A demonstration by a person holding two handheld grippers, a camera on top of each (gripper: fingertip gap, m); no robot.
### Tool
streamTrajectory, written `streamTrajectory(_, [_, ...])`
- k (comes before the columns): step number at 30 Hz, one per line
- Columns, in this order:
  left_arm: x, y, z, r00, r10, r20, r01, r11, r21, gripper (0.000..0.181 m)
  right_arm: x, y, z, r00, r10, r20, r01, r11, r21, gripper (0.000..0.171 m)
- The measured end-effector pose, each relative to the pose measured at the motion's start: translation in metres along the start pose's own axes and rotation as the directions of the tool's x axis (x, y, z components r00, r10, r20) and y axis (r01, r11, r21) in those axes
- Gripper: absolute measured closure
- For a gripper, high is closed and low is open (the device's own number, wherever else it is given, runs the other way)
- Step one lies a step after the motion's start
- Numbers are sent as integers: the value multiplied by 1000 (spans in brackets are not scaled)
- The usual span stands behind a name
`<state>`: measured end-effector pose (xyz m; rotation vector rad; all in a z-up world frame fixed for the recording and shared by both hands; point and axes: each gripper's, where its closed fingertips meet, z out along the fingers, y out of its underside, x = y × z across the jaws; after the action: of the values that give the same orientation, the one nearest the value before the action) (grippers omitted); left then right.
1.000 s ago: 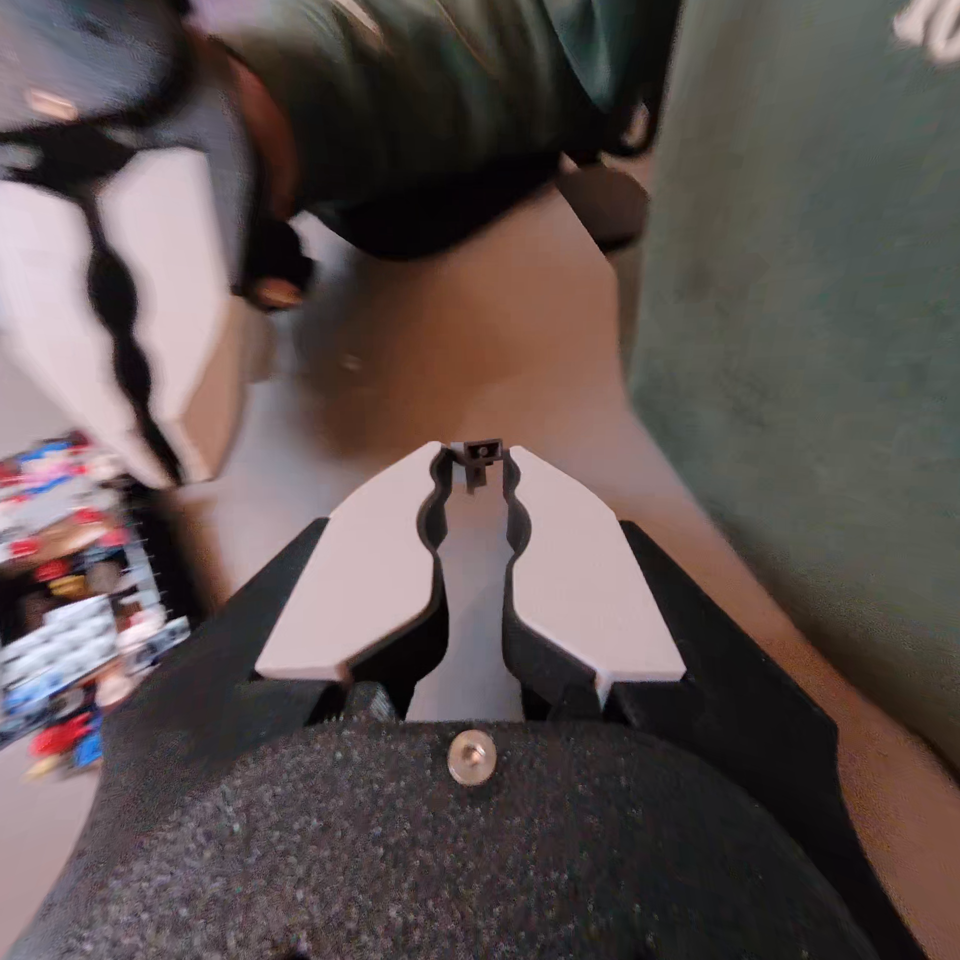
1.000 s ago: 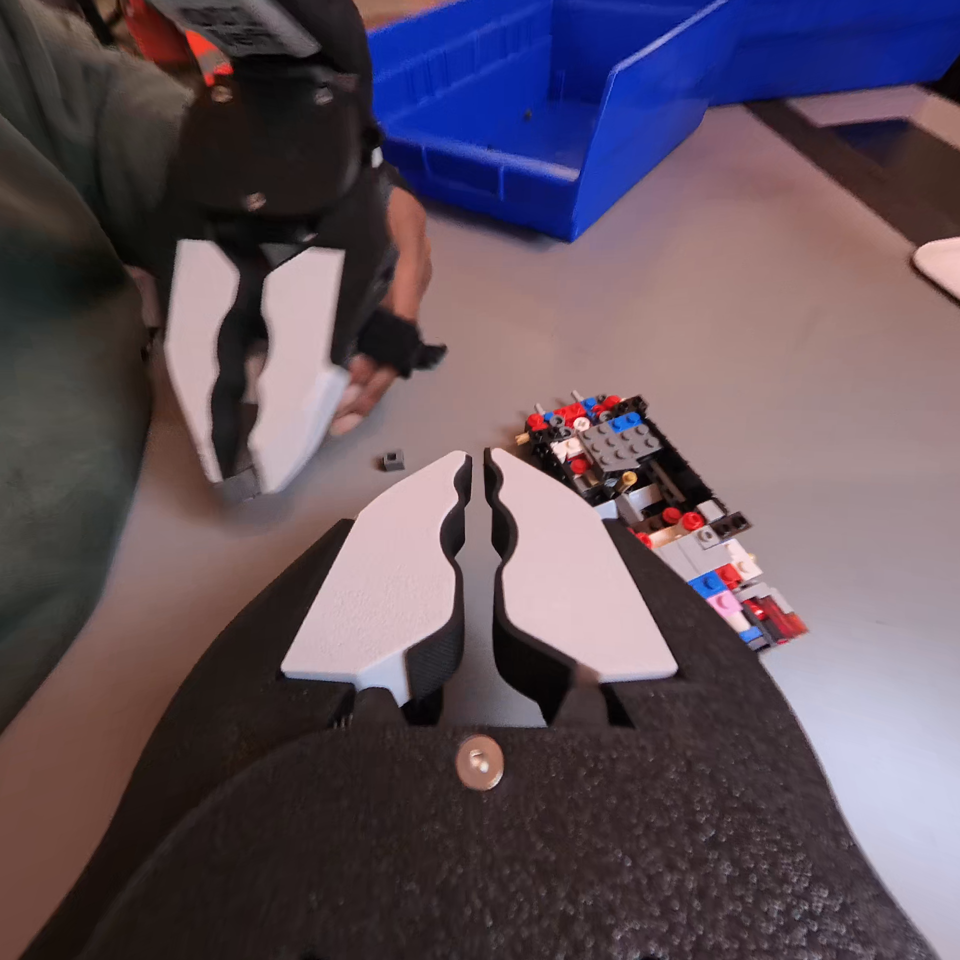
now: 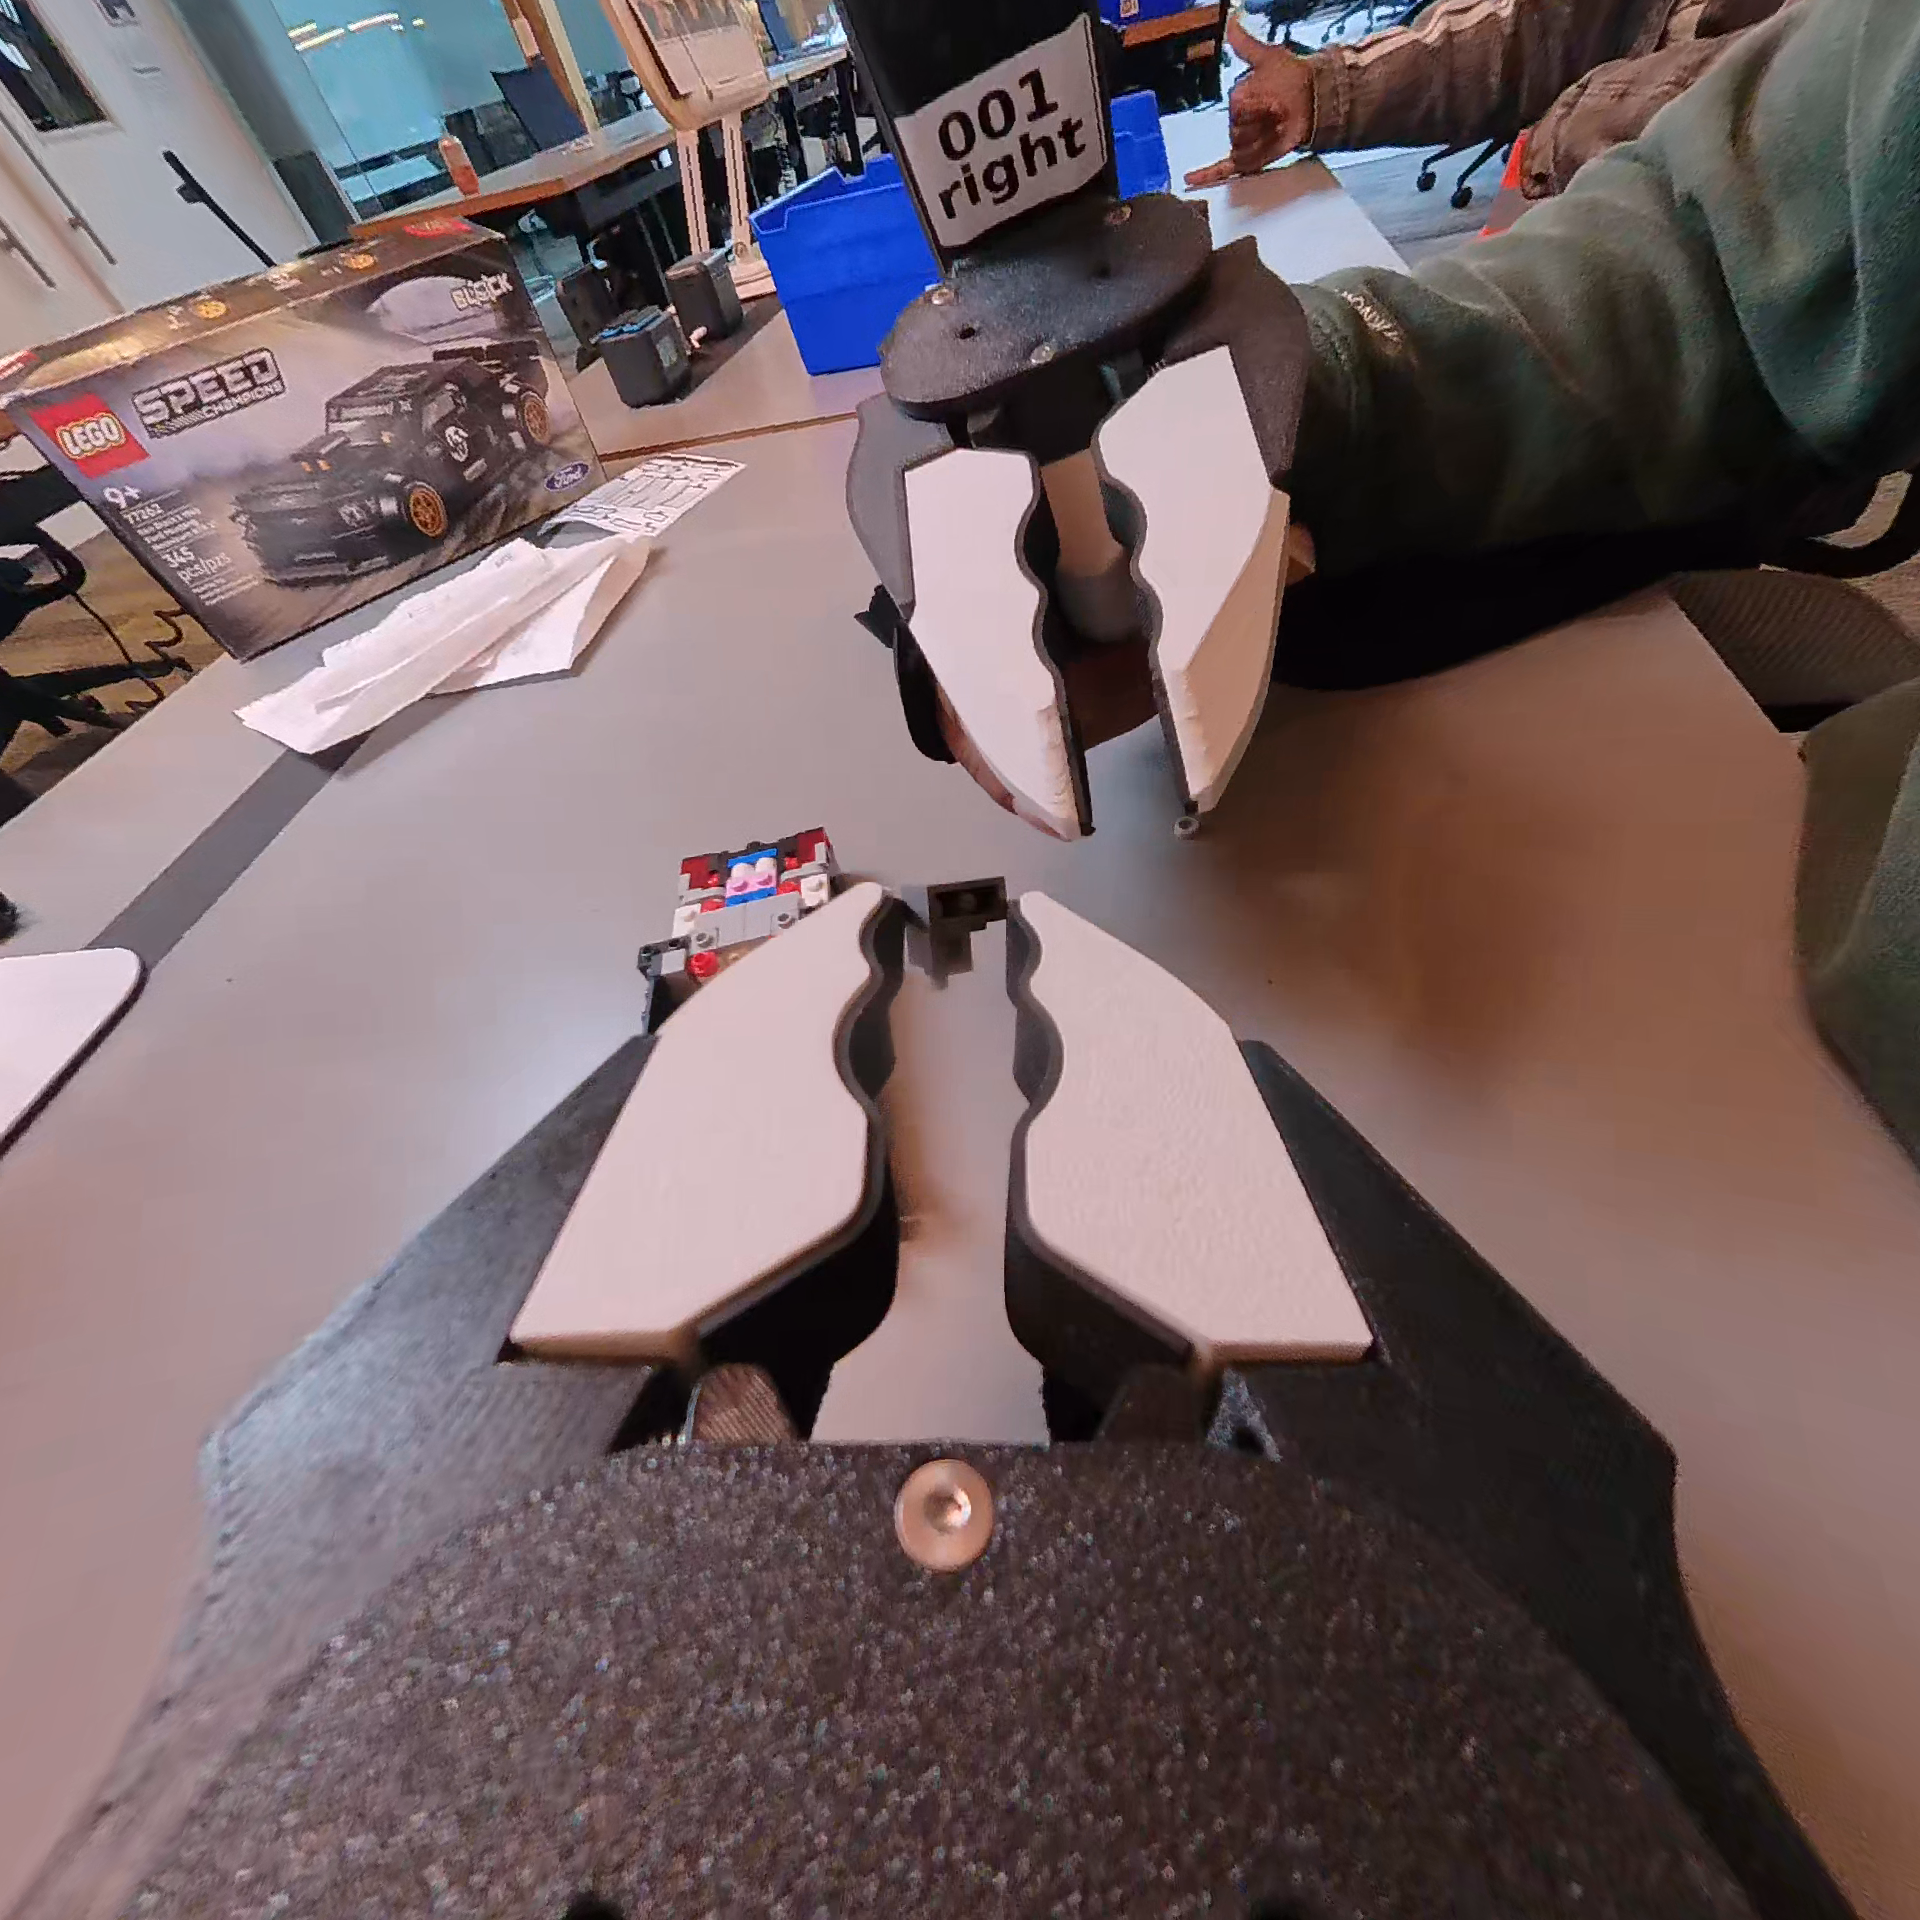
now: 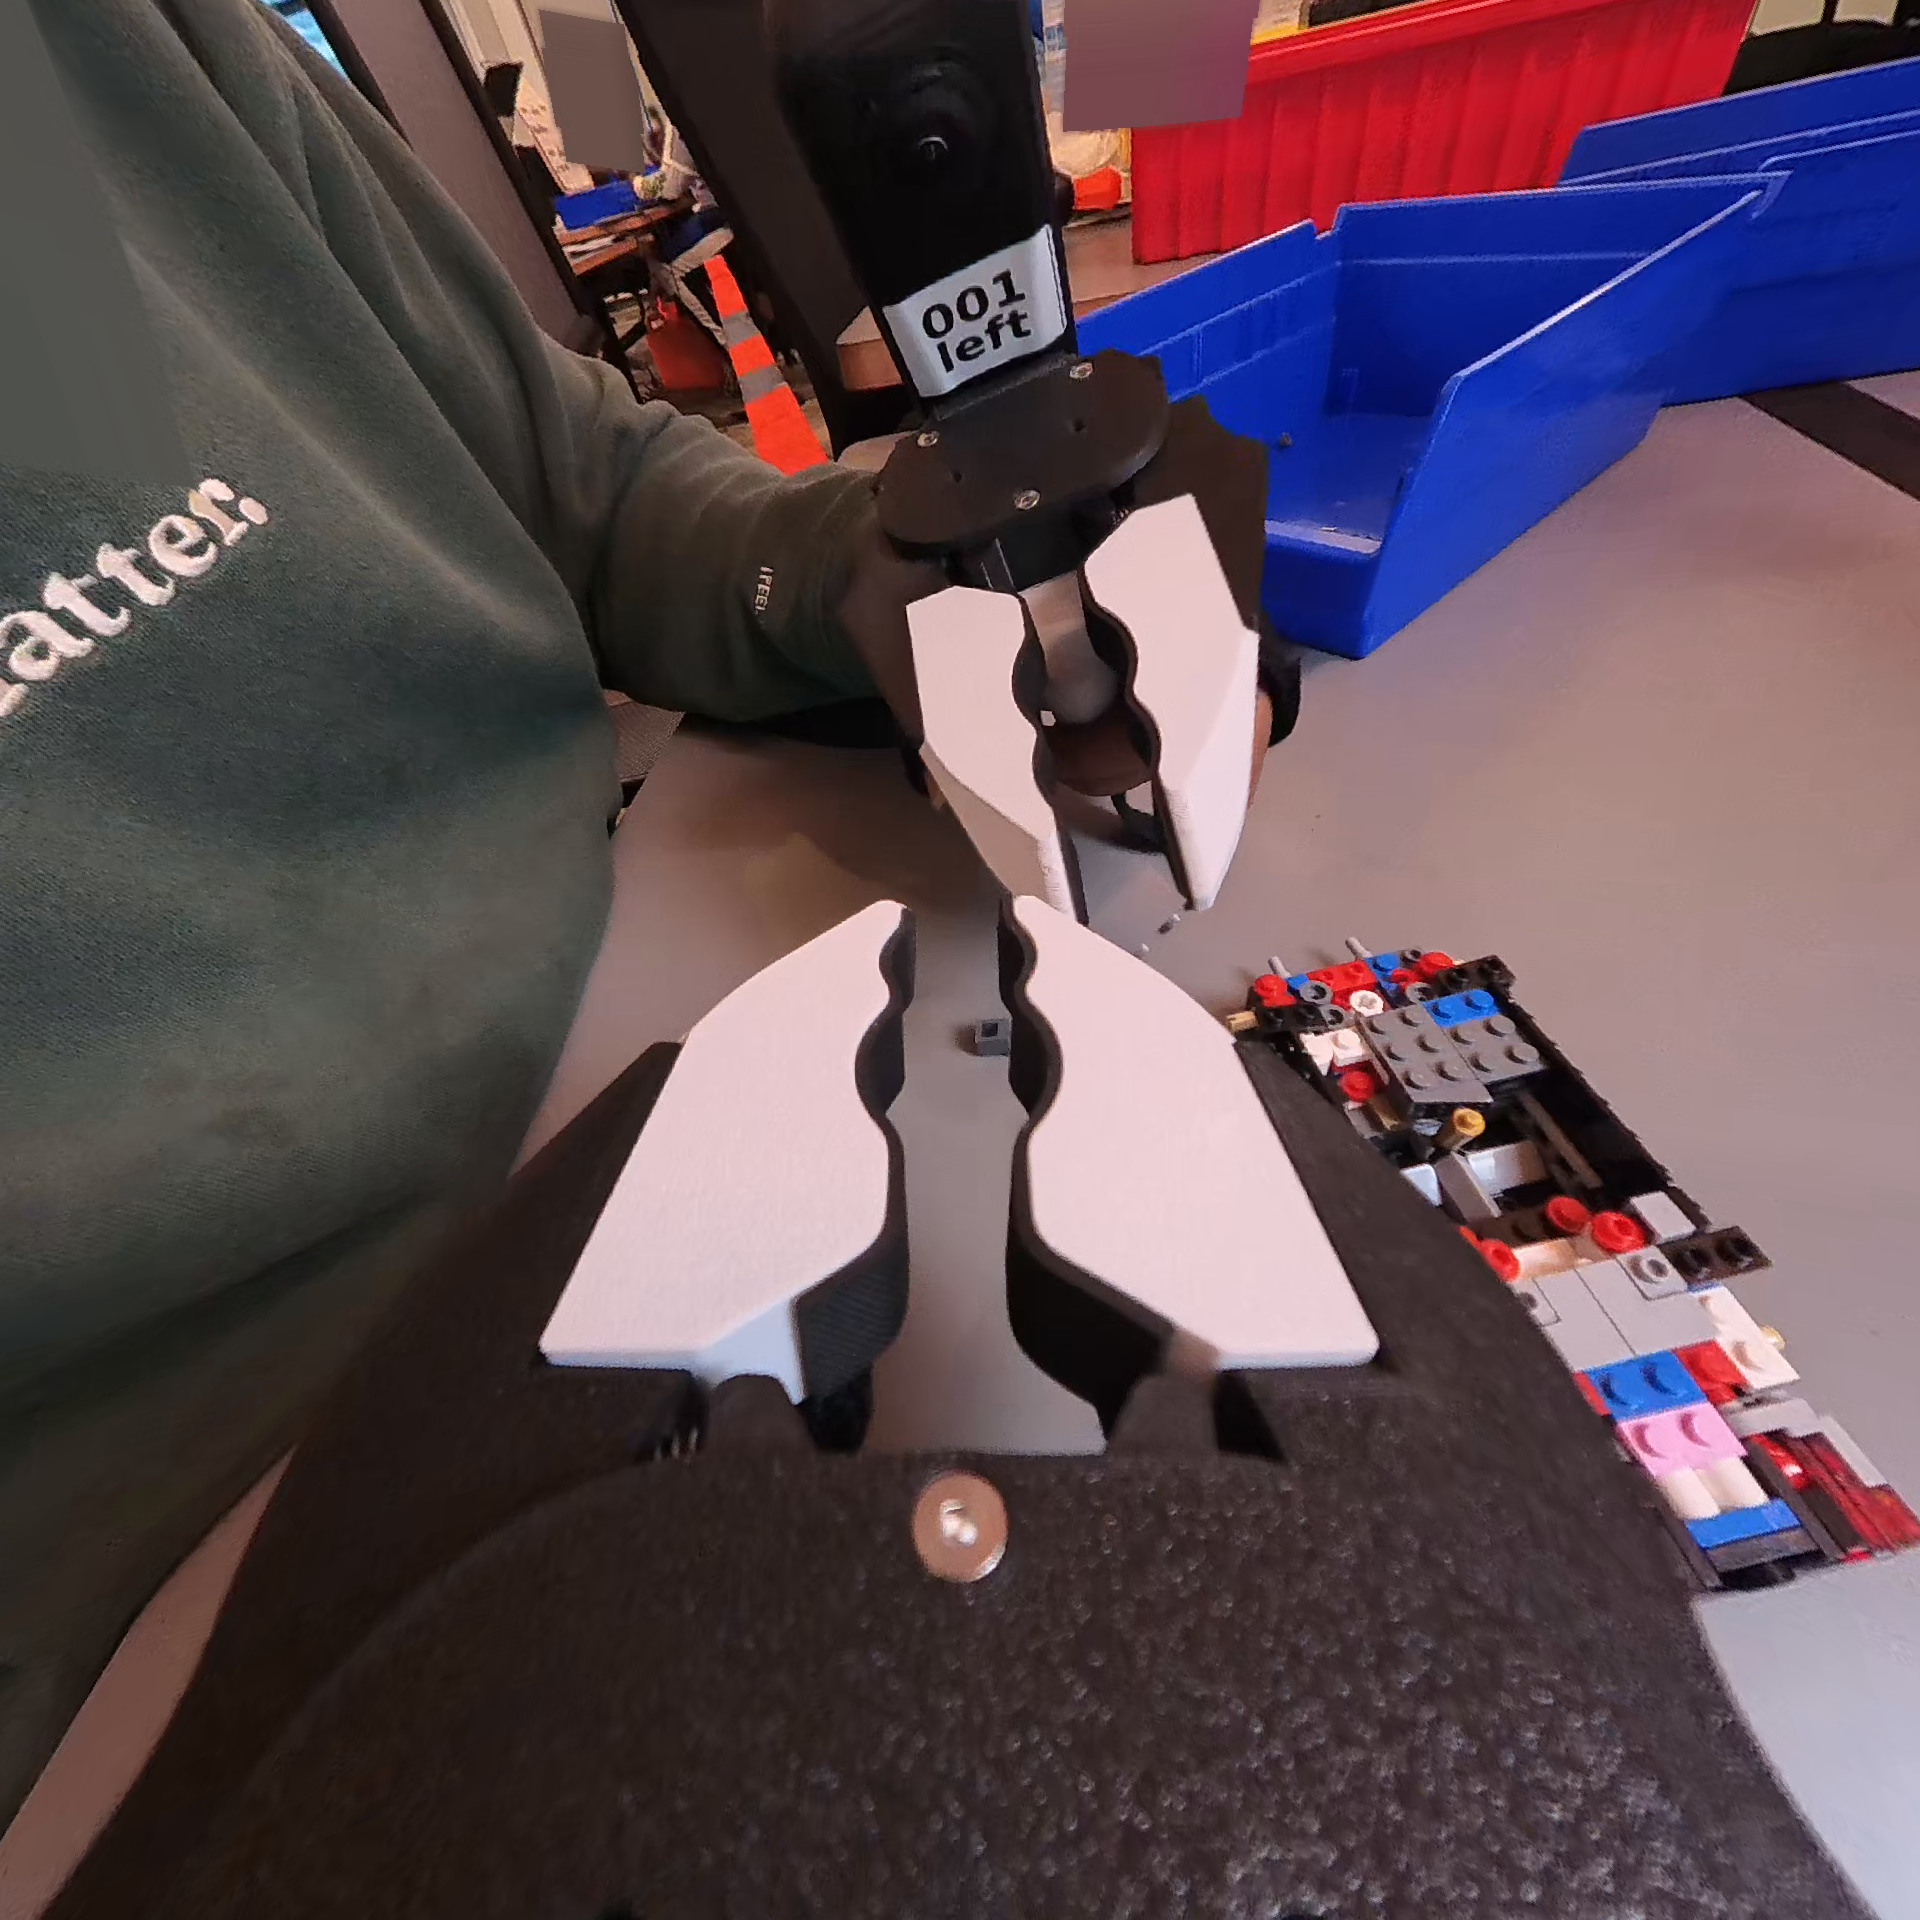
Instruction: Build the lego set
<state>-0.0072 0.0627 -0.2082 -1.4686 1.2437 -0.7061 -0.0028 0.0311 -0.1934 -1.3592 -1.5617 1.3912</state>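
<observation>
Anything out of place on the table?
One stray: a small dark grey brick lies alone on the table, apart from the lego build, seen through the open right gripper's gap. Nothing else stands out.

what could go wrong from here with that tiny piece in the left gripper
1. The left gripper appears to pinch the small black piece only at its very fingertips, so it may twist or pop out when pressed down.
2. The right gripper is open over a small grey piece, tip to tip with the left one; they could collide.
3. The lego build lies right beside the right gripper and could be knocked.
</observation>
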Motion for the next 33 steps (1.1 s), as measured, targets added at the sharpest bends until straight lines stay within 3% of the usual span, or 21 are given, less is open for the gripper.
streamTrajectory(12, [4,-11,-1,1000,2,-9,-1,998,58,163,12,10,7,997,50,-58,-52,998,-33,145])
streamTrajectory(19, [2,-8,1,1000,-6,-1,6,999,37,163,11,-13,-3,996,85,-31,-81,991,102,147])
streamTrajectory(33, [2,-11,2,1000,-7,14,7,998,61,164,23,1,0,988,134,-80,-132,991,36,143])
